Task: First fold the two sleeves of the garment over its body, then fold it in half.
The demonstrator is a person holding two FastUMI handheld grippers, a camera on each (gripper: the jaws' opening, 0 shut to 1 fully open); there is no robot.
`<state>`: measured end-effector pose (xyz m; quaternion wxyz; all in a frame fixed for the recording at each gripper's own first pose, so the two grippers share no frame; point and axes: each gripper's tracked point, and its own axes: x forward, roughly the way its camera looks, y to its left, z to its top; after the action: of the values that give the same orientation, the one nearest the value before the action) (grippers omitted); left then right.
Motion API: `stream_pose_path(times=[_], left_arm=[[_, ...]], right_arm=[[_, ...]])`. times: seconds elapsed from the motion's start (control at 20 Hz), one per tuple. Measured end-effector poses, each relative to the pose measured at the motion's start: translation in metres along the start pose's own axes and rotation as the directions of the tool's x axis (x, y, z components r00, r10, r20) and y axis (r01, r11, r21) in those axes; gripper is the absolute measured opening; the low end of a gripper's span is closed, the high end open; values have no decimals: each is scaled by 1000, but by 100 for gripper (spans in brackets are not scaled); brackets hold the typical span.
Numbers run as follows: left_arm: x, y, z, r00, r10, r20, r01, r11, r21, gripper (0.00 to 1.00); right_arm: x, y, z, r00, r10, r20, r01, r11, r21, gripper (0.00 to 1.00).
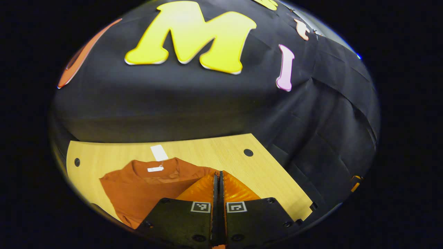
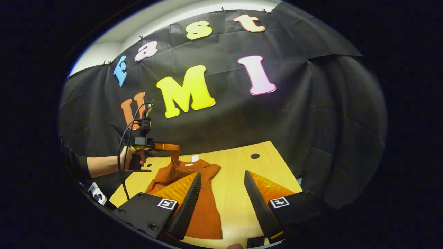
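The rust-orange garment [image 2: 193, 193] lies on the pale wooden worktop [image 2: 235, 186], low and centre-left in the right gripper view. It looks thin, limp and light, likely to drape and slide, so a hold wants to be at a sleeve edge or hem. At mid-left of that view the left claw [image 2: 173, 147] lifts a strip of cloth off the worktop; in its own view its jaws sit pressed together. The right claw [image 2: 221, 193] hangs spread wide, empty.
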<state>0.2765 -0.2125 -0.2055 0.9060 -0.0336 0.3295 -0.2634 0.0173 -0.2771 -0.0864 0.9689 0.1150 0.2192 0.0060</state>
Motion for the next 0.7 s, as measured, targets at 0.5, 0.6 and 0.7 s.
stream_pose_path(times=[0.5,0.6,0.7], left_arm=[[126,23,-85,984,144,-101,-140,989,49,3],[127,20,-99,983,138,-119,-135,990,34,5],[131,16,-105,984,127,-128,-126,992,12,16]], right_arm=[[-26,-68,-31,986,-134,-95,136,991,9,78],[-30,-71,-30,986,-134,-100,135,991,-3,78],[-30,-70,-25,986,-137,-90,135,991,-25,78]])
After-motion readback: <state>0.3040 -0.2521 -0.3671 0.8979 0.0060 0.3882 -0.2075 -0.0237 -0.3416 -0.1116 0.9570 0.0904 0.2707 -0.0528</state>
